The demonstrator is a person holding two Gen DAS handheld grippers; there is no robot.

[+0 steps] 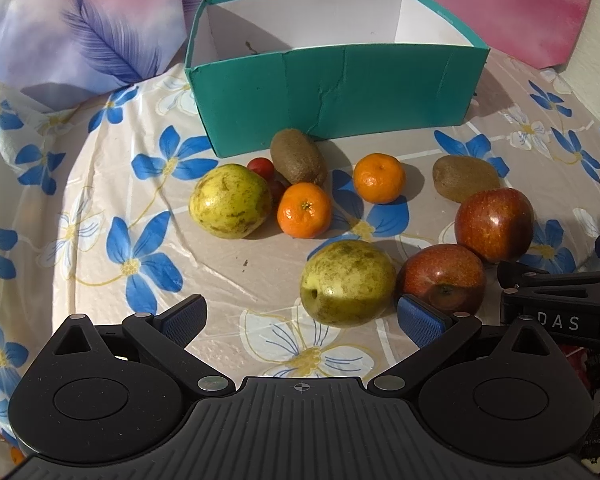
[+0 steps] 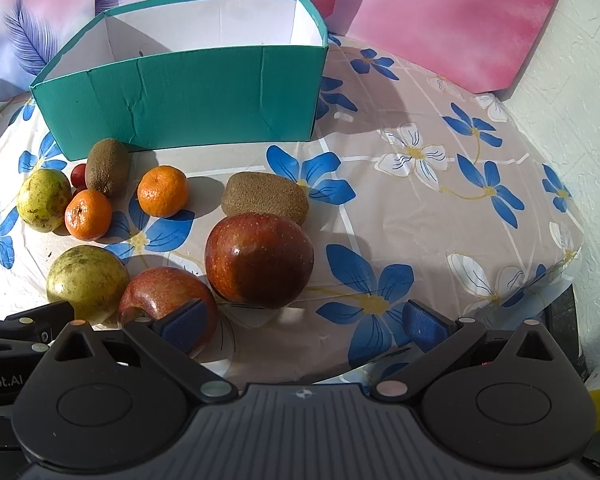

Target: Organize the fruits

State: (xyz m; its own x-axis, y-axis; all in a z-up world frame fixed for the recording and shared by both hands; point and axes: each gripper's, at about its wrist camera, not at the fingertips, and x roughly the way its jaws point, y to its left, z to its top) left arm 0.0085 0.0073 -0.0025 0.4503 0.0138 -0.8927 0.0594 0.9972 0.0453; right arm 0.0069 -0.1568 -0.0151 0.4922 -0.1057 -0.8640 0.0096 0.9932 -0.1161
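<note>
Loose fruit lies on a flowered tablecloth in front of an open teal box (image 1: pixel 336 92) (image 2: pixel 188 96). Two yellow-green pears (image 1: pixel 231 201) (image 1: pixel 347 282), two mandarins (image 1: pixel 304 210) (image 1: pixel 379 178), two kiwis (image 1: pixel 298 157) (image 1: pixel 465 178), two red apples (image 1: pixel 494 224) (image 1: pixel 442 276) and small red fruits (image 1: pixel 261 166) show in the left wrist view. My left gripper (image 1: pixel 302 320) is open, just short of the near pear. My right gripper (image 2: pixel 306 322) is open too, just below the big apple (image 2: pixel 259 259); its left pad overlaps the smaller apple (image 2: pixel 162 292).
The box interior is white and looks empty. Pink and purple feather-print cushions (image 1: pixel 100 32) stand behind it. A white wall (image 2: pixel 572 92) rises at the right, where the table edge (image 2: pixel 556 292) drops off. The other gripper's black body (image 1: pixel 560 304) shows at the right.
</note>
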